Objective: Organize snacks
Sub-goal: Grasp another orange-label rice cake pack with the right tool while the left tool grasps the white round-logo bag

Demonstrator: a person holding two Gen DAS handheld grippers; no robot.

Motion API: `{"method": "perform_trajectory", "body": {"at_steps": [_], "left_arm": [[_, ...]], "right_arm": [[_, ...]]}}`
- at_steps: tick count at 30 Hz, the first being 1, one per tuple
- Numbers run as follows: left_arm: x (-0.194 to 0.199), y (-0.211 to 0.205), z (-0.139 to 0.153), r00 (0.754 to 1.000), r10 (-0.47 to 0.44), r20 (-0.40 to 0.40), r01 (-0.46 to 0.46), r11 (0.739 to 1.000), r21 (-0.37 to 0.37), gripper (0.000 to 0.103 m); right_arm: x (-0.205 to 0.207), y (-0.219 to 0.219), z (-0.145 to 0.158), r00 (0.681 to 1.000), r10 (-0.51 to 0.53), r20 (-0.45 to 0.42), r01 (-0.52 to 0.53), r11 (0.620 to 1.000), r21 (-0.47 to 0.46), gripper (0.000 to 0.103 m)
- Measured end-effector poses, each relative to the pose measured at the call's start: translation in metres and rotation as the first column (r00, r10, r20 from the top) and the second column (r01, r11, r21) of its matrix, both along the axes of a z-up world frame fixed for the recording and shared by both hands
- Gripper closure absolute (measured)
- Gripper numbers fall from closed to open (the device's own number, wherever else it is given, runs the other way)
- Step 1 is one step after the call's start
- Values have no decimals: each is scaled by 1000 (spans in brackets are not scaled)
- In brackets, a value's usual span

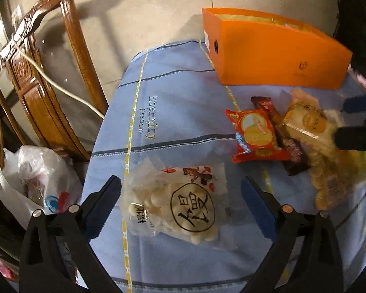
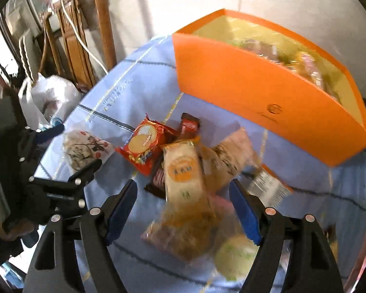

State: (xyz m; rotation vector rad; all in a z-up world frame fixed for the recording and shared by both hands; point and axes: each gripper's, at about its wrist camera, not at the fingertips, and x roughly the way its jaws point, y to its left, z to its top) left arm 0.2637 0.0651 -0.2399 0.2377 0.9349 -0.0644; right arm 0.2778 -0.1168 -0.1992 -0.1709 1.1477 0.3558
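Left tongs (image 1: 180,200) stand wide, pointing steeply down. A clear bag of small white round snacks (image 1: 175,205) lies flat between the two blue pads; neither pad touches it, cloth shows on both sides. In the right wrist view the same tongs (image 2: 78,146) appear at the left edge, over that bag (image 2: 85,149).

Right tongs (image 2: 184,210) also stand open, not quite as wide, angled down over the heap of snacks. Between the blue pads: a pale packet with an orange round label (image 2: 183,173), lying lengthwise, its lower end blurred. The pads do not press on it. Below it, a blurred clear packet of brownish pieces (image 2: 183,234) and a pale green round thing (image 2: 234,256), too smeared to name.

The surface is covered by a light blue cloth (image 1: 173,78) with dark stripes and yellow stitching.

Other loose snacks: a red biscuit packet (image 1: 256,135) just left of the heap, touching a dark brown wrapped bar (image 1: 280,131) that runs under the pale packet. A beige packet (image 2: 229,161) leans beside the pale one on its right.

An orange box (image 1: 275,53), open at the top, sits at the far side of the cloth, behind the heap. The right wrist view shows wrapped snacks already inside it, blurred.

Off the surface, left: a carved wooden chair (image 1: 46,73), a white cable (image 1: 61,85) draped over it, a white plastic bag (image 1: 31,178) on the floor.
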Motion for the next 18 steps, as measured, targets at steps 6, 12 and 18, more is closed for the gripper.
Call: {"method": "perform_trajectory", "body": {"at_steps": [6, 12, 18], "left_arm": [[-3, 21, -27, 997, 35, -76, -41, 996, -78, 11], [-23, 9, -23, 999, -31, 16, 33, 995, -91, 50], [-17, 17, 14, 990, 45, 135, -22, 986, -162, 5]], "right_arm": [[8, 16, -36, 996, 50, -73, -57, 993, -100, 68], [-1, 15, -33, 997, 52, -49, -57, 994, -94, 68], [-1, 8, -33, 997, 40, -60, -44, 997, -68, 66]]}}
